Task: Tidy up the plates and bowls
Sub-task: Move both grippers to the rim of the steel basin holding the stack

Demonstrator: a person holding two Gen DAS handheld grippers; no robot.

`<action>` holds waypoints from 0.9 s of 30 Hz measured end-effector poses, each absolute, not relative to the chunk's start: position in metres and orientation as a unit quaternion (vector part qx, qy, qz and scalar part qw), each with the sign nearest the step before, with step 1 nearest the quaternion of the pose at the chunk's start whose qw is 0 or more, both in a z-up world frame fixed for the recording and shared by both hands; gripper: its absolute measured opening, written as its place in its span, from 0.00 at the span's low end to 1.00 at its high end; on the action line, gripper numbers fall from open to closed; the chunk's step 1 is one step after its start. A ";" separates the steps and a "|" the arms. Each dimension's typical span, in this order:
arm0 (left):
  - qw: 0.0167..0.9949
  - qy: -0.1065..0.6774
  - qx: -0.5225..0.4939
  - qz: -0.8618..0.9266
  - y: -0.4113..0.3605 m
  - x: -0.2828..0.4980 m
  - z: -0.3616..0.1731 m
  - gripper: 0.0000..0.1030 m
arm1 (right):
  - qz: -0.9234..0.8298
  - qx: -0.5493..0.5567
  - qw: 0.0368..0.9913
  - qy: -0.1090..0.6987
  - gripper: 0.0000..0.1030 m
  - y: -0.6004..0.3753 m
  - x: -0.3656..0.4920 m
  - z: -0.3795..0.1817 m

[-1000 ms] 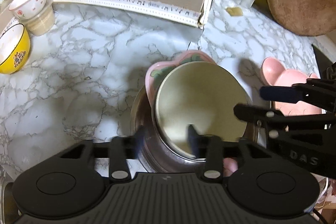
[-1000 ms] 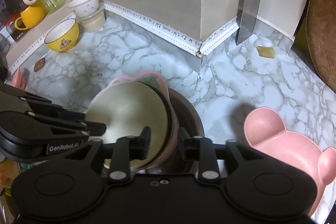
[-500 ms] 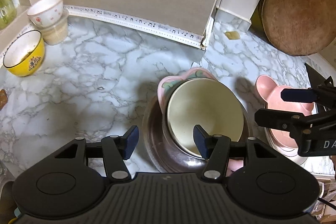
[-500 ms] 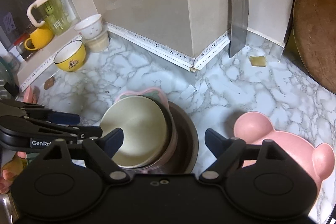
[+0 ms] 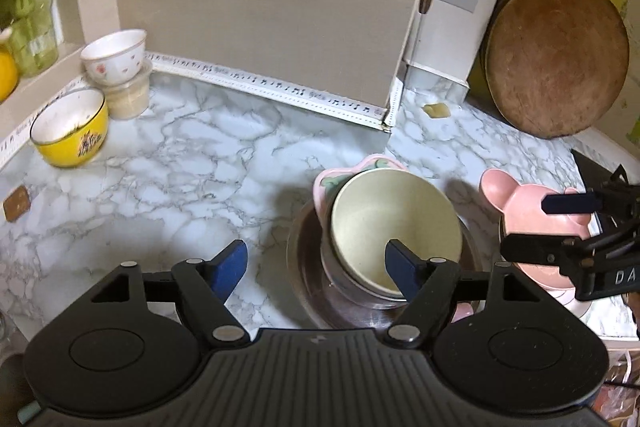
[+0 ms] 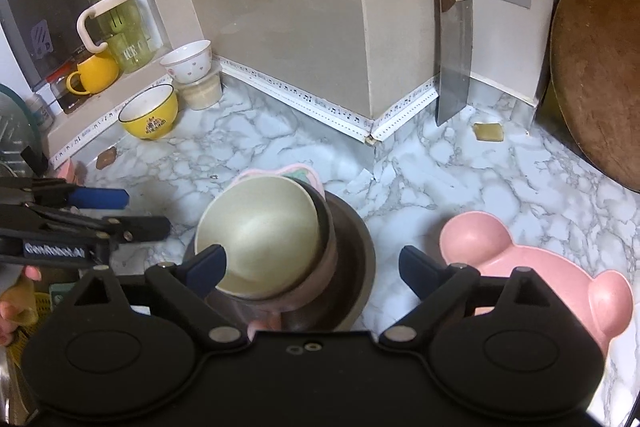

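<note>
A cream bowl point(image 5: 394, 227) sits tilted in a stack with a pink flower-shaped dish point(image 5: 336, 179) inside a dark metal bowl point(image 5: 312, 283) on the marble counter; the stack also shows in the right wrist view point(image 6: 260, 239). My left gripper point(image 5: 316, 263) is open and empty above the stack's left side. My right gripper point(image 6: 312, 267) is open and empty over the stack. A pink bear-shaped plate point(image 6: 532, 267) lies to the right of the stack and also shows in the left wrist view point(image 5: 520, 207).
A yellow bowl point(image 5: 70, 127) and a white bowl on a tub point(image 5: 116, 57) stand at the back left. A cleaver point(image 6: 452, 67) leans on the wall. A round wooden board point(image 5: 556, 55) stands at the back right. A green jar point(image 6: 116, 23) and yellow mug point(image 6: 96, 71) sit on the sill.
Both grippers have opened, let go of the bowl stack, and pulled back and up. The stack rests on the counter.
</note>
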State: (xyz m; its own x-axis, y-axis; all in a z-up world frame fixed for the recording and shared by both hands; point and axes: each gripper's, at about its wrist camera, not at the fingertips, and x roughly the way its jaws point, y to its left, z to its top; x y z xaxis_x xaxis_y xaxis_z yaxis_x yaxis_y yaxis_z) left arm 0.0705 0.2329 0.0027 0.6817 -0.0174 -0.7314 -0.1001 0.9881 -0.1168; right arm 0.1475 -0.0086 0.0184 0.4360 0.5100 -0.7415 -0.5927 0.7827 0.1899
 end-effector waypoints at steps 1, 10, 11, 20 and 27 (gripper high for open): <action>0.914 0.397 -0.077 0.024 0.235 0.069 0.000 0.73 | 0.323 -0.053 0.847 0.420 0.91 -0.010 0.145 0.015; 0.916 0.392 -0.076 0.039 0.245 0.062 -0.031 0.73 | 0.306 -0.061 0.847 0.430 0.83 -0.016 0.140 -0.011; 0.915 0.393 -0.077 0.038 0.245 0.062 -0.035 0.73 | 0.304 -0.059 0.845 0.435 0.81 -0.017 0.141 -0.014; 0.917 0.391 -0.065 0.051 0.247 0.068 -0.062 0.73 | 0.295 -0.062 0.842 0.447 0.75 -0.017 0.146 -0.039; 0.910 0.404 -0.074 0.056 0.254 0.083 -0.077 0.73 | 0.289 -0.064 0.841 0.453 0.64 -0.011 0.155 -0.052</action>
